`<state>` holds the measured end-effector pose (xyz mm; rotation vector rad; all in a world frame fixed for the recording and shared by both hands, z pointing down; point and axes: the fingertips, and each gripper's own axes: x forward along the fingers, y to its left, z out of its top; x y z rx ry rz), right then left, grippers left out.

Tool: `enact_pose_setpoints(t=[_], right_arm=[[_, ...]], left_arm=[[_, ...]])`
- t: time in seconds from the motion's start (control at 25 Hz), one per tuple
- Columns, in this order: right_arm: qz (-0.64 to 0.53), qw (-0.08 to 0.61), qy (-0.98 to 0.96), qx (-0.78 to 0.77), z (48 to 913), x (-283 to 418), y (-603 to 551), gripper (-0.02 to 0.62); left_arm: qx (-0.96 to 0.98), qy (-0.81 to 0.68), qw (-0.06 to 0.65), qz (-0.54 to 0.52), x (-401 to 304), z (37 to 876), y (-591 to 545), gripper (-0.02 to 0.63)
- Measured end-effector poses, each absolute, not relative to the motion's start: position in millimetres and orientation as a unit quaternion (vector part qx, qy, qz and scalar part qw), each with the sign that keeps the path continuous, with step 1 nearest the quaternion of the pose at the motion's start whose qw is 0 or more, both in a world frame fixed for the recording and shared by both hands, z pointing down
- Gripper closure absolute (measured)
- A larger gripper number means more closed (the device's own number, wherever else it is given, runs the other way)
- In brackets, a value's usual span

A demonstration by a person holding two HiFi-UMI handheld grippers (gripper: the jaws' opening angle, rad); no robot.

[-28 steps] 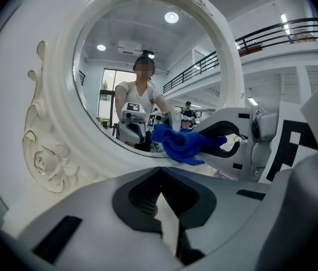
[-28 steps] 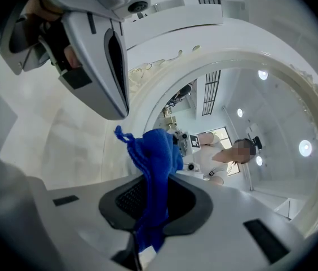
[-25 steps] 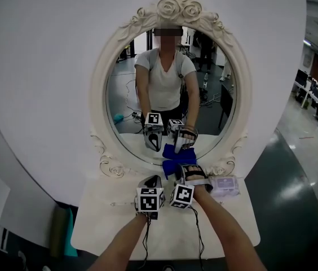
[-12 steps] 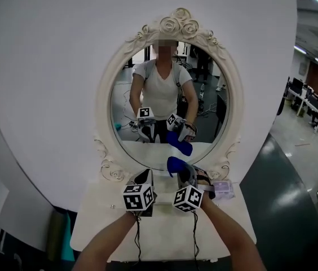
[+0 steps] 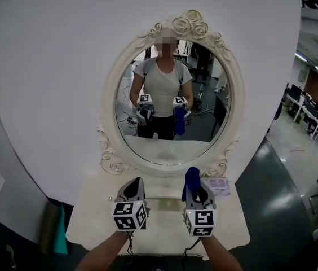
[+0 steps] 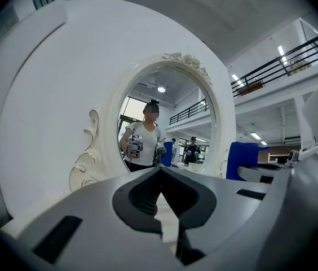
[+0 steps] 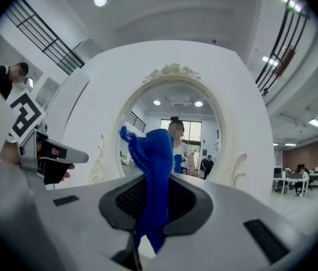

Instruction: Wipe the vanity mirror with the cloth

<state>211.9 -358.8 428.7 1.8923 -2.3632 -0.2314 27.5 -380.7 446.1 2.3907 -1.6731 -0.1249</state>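
The oval vanity mirror (image 5: 167, 145) in its ornate cream frame (image 5: 109, 103) stands upright at the back of the white vanity table (image 5: 97, 219). My right gripper (image 5: 193, 186) is shut on the blue cloth (image 5: 191, 176), which sticks up from the jaws a short way in front of the mirror's lower frame, apart from the glass. In the right gripper view the blue cloth (image 7: 154, 162) hangs across the right gripper (image 7: 150, 205) before the mirror (image 7: 198, 123). My left gripper (image 5: 135, 181) is beside it, shut and empty; its left gripper (image 6: 160, 171) jaws meet at the tips.
A small pale packet (image 5: 217, 184) lies on the table at the mirror's lower right. A large round white panel (image 5: 46, 83) backs the mirror. The glass reflects a person and both grippers. Dark floor (image 5: 283, 196) drops away right of the table.
Both grippers have drawn back from the mirror's lower frame toward me. The cloth, earlier against the frame's bottom, now stands up free in the right jaws.
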Motion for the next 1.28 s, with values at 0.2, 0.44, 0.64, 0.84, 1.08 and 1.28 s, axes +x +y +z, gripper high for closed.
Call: enact_pose_setpoints(t=[0.2, 0.44, 0.64, 0.84, 1.08, 1.28], right_arm=[[-0.021, 0.043, -0.784, 0.619, 464.0, 205.6, -316.9, 0.529], [0.019, 0.029, -0.774, 0.632, 478.4, 206.2, -290.8, 0.529], [0.029, 0.019, -0.768, 0.640, 475.4, 201.3, -281.2, 0.529], [0.036, 0.025, -0.767, 0.641, 480.2, 197.8, -275.6, 0.531], [0.035, 0.028, -0.767, 0.640, 481.0, 194.7, -271.9, 0.531], [0.033, 0.032, -0.766, 0.641, 480.7, 198.8, -274.2, 0.531]], left_arm=[[0.817, -0.572, 0.068, -0.036, 19.4, 453.8, -335.8, 0.601], [0.825, -0.562, 0.060, -0.022, 8.1, 463.3, -313.1, 0.601], [0.826, -0.560, 0.070, -0.017, 1.9, 469.7, -305.2, 0.602], [0.825, -0.561, 0.071, -0.017, 3.2, 472.3, -300.7, 0.601], [0.823, -0.563, 0.072, -0.017, 4.4, 472.5, -298.2, 0.602], [0.823, -0.563, 0.075, -0.014, 8.6, 476.4, -297.4, 0.601]])
